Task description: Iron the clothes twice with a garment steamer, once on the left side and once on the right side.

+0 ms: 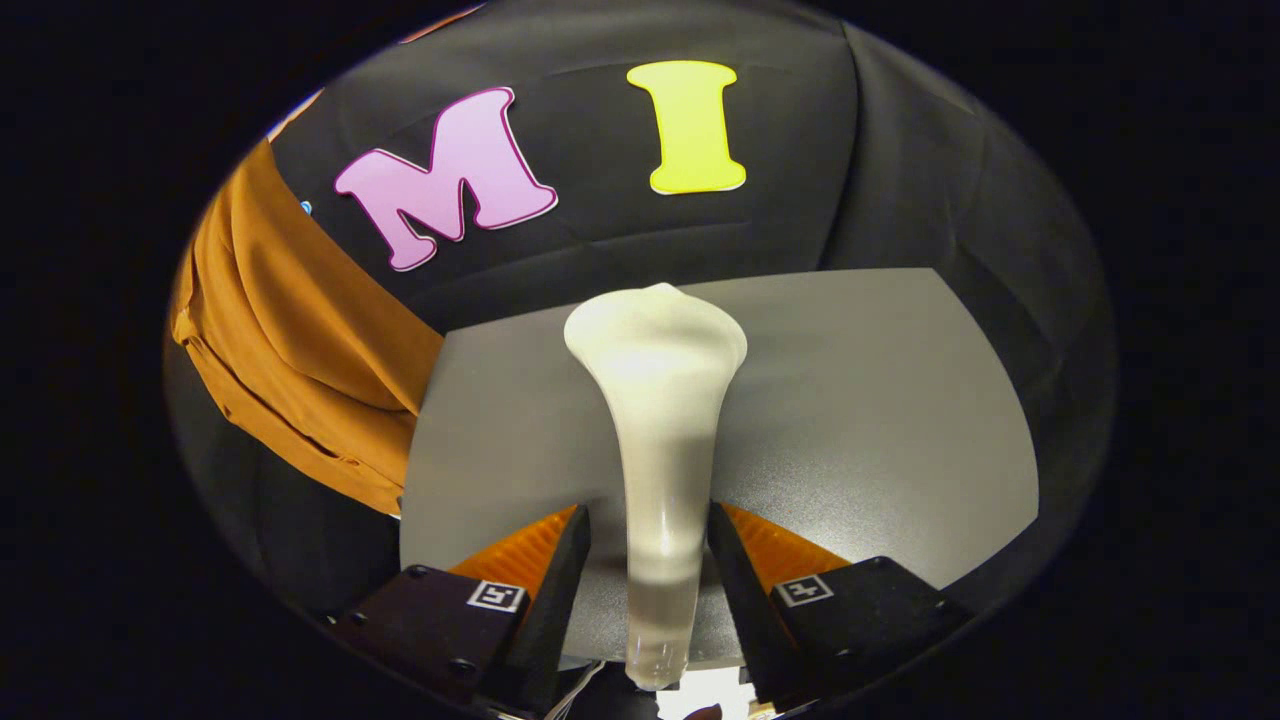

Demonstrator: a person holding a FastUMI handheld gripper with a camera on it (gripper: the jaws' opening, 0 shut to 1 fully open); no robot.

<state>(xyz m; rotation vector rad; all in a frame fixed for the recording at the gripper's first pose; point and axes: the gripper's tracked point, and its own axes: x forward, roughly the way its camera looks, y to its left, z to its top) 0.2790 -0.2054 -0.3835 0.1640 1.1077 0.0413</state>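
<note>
Gripper view: the jaws pinch the garment steamer [660, 440] by its handle, head pointing forward over the grey worktop [880, 400]. Orange clothes [290, 340] hang well off to the left, seemingly untouched; next, swing the head left onto the fabric.

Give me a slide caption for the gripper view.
Claw shut on white garment steamer above grey table, orange garment hanging beyond.

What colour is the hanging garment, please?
Orange-brown garment, clearest in the gripper view.
</note>
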